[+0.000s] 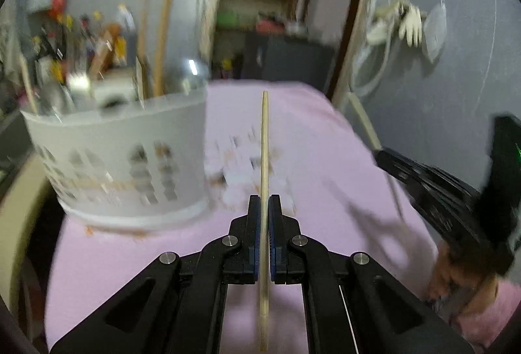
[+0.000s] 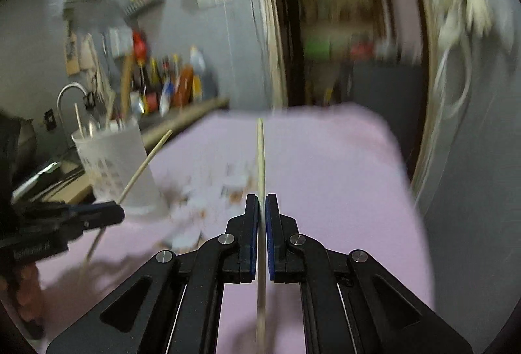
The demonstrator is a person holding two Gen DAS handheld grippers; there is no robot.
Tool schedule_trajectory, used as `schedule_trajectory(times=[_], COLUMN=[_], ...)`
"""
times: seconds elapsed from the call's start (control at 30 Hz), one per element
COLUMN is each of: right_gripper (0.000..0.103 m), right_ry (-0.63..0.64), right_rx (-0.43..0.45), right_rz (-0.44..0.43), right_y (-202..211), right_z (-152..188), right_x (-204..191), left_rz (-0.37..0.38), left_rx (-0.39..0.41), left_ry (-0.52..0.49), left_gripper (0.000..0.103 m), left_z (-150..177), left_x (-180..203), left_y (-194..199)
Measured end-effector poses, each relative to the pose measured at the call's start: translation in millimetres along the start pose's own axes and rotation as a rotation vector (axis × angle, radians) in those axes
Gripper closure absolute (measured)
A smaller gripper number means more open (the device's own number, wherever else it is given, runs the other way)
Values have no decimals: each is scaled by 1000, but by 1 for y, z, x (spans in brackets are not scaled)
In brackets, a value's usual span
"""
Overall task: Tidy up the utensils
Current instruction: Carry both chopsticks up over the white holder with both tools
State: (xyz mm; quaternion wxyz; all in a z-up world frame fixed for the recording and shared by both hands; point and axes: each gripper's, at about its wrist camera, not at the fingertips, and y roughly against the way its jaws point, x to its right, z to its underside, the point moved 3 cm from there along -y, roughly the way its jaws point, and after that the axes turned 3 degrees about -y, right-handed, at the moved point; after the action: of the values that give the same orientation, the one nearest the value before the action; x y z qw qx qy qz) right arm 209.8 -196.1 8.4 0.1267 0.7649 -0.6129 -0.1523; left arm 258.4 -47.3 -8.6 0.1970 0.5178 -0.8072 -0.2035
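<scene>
Left wrist view: the left tongs (image 1: 264, 207) are clenched on a wooden chopstick (image 1: 264, 139), which runs straight between the blue pads (image 1: 257, 243) and sticks out well past the fingertips over the desk, its near end passing back under the camera. The desk is covered with a pink cloth (image 1: 325, 158) that has a blurred printed patch in the middle. To the left of the chopstick stands a white perforated utensil basket (image 1: 123, 158) on the cloth, upright, with utensils standing in it, among them another thin stick near its left rim. At the right edge the right tongs (image 1: 423, 178) come in from the side, dark and blurred, with a hand (image 1: 456, 276) underneath them.

Right wrist view: the right tongs (image 2: 262, 207) are clenched on a second wooden chopstick (image 2: 260, 158), gripped between the blue pads (image 2: 270, 243) and pointing forward above the pink cloth (image 2: 342, 175). The white utensil basket (image 2: 110, 158) stands at the left on the cloth, holding several upright utensils. In front of it the left tongs (image 2: 110, 212) reach in from the left edge, gripping the first chopstick (image 2: 143, 165), which slants up and to the right across the front of the basket; whether it touches the basket cannot be told. A hand (image 2: 29, 292) shows below those tongs. Behind the basket there are a curved tap and a row of blurred bottles against a grey wall
</scene>
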Motion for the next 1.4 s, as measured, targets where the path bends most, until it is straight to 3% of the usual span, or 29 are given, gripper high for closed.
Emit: schedule_trajectory(times=[0.2, 0.33, 0.7, 0.9, 1.0, 1.17, 1.4], right_gripper=[100, 100, 100, 100, 100, 100, 100], right_ry=[107, 142, 172, 95, 23, -75, -117], right_rx=[304, 430, 712, 747, 730, 696, 679], right_rz=[77, 66, 41, -40, -121, -234, -249], right_y=[37, 43, 48, 32, 18, -8, -33], right_z=[-24, -41, -89, -107, -116, -127, -124], right_x=[-31, -47, -91, -114, -120, -127, -133], left_rz=[-85, -126, -233, -225, -179, -118, -155], left_rx=[267, 419, 645, 702, 726, 694, 696], left_ry=[-2, -10, -35, 42, 121, 305, 382], left_gripper=[100, 100, 100, 100, 100, 100, 100], left_z=[-26, -38, -78, -84, -86, -86, -69], left_x=[3, -5, -64, -114, -147, -201, -227], left_y=[34, 69, 121, 134, 140, 133, 122])
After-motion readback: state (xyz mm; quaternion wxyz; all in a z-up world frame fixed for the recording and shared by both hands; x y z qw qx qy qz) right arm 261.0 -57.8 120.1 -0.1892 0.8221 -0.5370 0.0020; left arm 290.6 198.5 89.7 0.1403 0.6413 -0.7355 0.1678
